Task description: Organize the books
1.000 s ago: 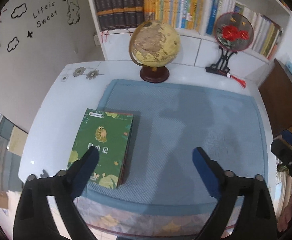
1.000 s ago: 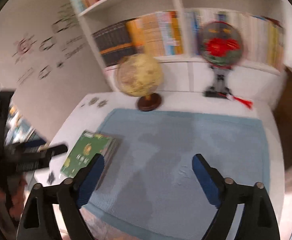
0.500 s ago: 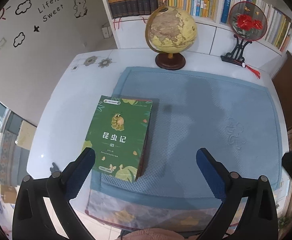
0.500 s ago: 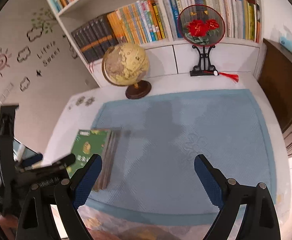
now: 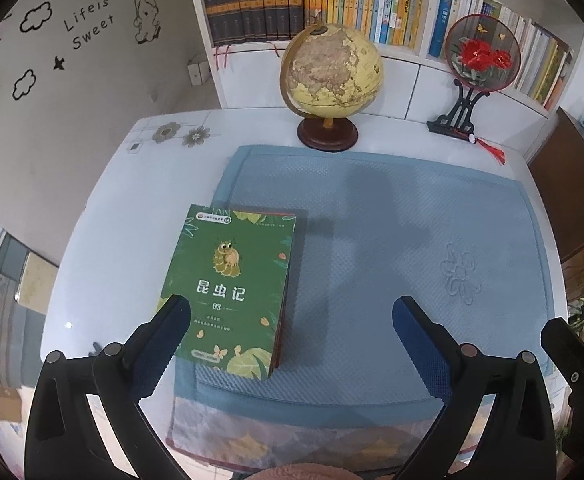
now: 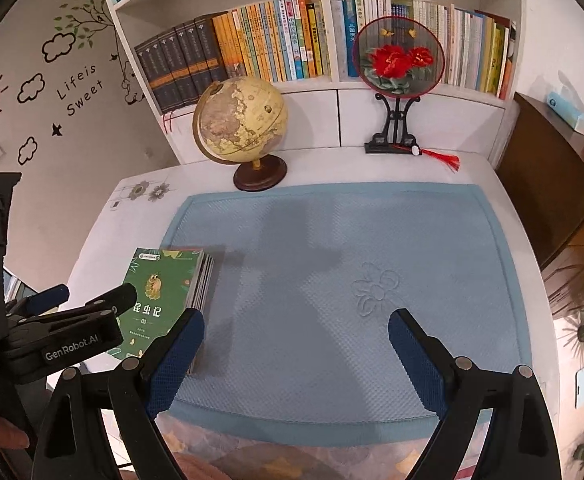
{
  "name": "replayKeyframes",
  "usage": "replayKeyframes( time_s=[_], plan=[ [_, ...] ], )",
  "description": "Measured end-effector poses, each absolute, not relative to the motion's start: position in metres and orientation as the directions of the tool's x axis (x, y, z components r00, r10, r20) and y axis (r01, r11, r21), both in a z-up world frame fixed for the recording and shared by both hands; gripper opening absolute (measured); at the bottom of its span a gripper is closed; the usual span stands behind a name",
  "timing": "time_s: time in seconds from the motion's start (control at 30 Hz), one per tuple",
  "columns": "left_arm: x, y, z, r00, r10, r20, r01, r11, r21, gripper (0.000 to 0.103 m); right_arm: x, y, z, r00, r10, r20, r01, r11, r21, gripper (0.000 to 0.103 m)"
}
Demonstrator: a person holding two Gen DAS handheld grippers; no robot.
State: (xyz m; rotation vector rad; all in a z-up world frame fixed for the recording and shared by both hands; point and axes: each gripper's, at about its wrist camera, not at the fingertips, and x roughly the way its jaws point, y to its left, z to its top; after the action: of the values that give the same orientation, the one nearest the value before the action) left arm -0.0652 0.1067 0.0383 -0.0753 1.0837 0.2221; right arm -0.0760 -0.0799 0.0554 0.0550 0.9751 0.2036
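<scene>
A stack of books with a green cover on top (image 5: 236, 292) lies on the left edge of the blue mat (image 5: 391, 248); it also shows in the right wrist view (image 6: 164, 300). My left gripper (image 5: 292, 320) is open and empty, held above the stack's near end. My right gripper (image 6: 295, 336) is open and empty above the mat's near middle, to the right of the stack. The left gripper's body (image 6: 64, 340) shows at the lower left of the right wrist view.
A globe (image 5: 331, 80) and a red flower fan on a black stand (image 5: 475, 64) stand at the back of the white table (image 5: 104, 220). Bookshelves full of books (image 6: 272, 40) rise behind. A brown cabinet (image 6: 551, 184) stands at right.
Both grippers have pulled back and risen, so the views now show more of the table and shelves. The green book stack has not moved. Both grippers stay open.
</scene>
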Motion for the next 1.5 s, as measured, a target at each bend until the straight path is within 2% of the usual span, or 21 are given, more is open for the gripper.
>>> replayKeyframes(
  time_s=[0.43, 1.5],
  plan=[
    [-0.062, 0.110, 0.039, 0.478, 0.044, -0.877, -0.128, 0.992, -0.020, 0.101, -0.081, -0.069, 0.053, 0.543, 0.181, -0.820, -0.111, 0.983, 0.144, 0.092],
    [-0.057, 0.101, 0.039, 0.503, 0.035, -0.864, -0.093, 0.996, -0.014, 0.101, -0.078, -0.077, 0.052, 0.554, 0.166, -0.816, -0.089, 0.986, 0.140, 0.092]
  ],
)
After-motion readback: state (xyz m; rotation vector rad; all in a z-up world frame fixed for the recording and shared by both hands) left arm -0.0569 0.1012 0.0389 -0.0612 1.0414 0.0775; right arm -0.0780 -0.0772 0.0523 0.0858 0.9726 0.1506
